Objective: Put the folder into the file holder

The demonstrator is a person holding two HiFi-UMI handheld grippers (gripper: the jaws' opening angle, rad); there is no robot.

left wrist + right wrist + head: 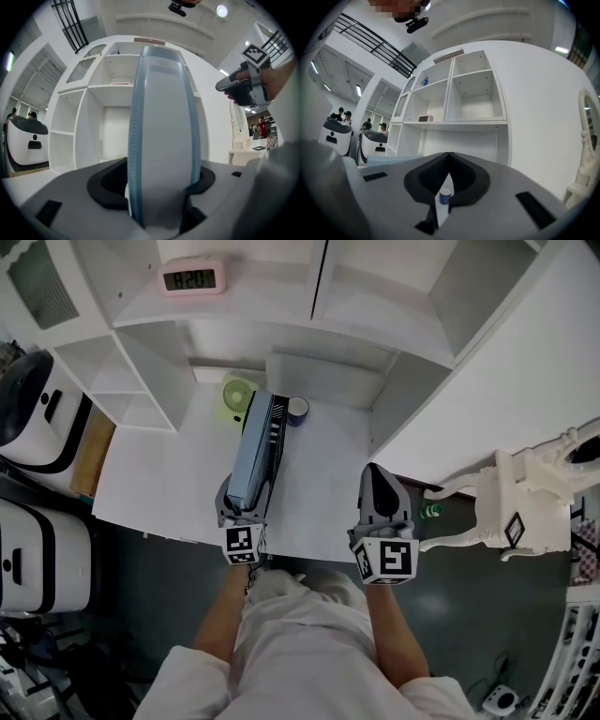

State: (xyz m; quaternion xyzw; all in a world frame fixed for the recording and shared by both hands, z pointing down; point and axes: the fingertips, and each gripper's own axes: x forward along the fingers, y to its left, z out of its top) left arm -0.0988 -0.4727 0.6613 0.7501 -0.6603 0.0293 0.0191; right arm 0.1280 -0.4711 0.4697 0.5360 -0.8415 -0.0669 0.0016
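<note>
Two grippers, one folder (255, 451): the left gripper (242, 502) has its jaws parted, loose around the folder's near end, while the right gripper (377, 474), beside the folder, has its jaws pressed together, empty.

Bright, even overhead light; fisheye edges curve, close foreground blurs.

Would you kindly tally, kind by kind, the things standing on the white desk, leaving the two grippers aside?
Blue-grey flat folder: 1
Black wire file holder: 1
Light green round fan: 1
Dark blue cylindrical cup: 1
Total: 4
</note>
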